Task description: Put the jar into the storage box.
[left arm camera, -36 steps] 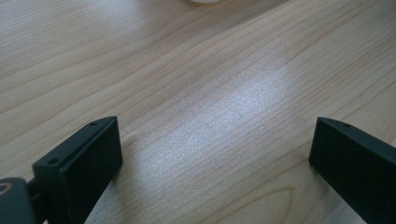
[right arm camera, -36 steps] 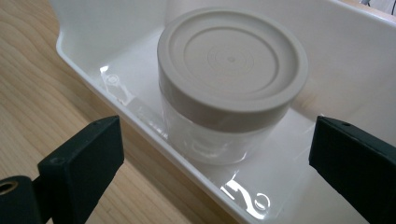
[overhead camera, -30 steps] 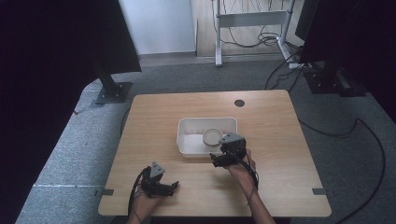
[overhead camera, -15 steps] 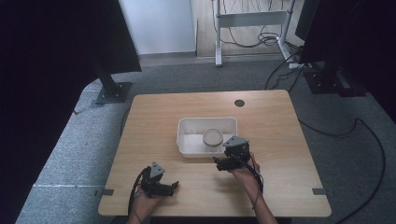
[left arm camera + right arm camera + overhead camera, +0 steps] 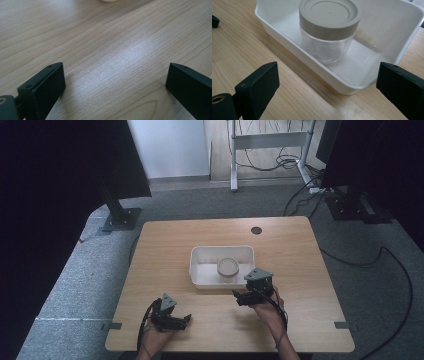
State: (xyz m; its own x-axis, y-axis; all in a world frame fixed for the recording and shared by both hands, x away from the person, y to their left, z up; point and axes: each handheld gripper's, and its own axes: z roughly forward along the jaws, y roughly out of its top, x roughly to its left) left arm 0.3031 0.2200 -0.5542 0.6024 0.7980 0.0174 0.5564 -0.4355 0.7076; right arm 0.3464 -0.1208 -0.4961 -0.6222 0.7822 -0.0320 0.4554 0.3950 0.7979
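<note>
- We have a clear glass jar with a grey screw lid standing upright in the white tray, towards the tray's right and near side, close to its near wall.
- Our right gripper sits on the table just near of the tray's right corner, pointing left; in the right gripper view its jaws stand wide apart and grip nothing, with the jar straight ahead beyond the tray's near wall.
- Our left gripper rests low near the table's near-left edge, well apart from the tray; in the left gripper view its jaws are spread wide over bare wood and hold nothing.
- We judge the step in hand to be the approach to the jar: neither gripper touches it yet.
- For the next move, as we read it, the right gripper must lift over the tray's near wall and come down with one jaw on each side of the jar, below or around the lid, then close squarely.
- The tray is light, so we might bring the left gripper up to steady it.
</note>
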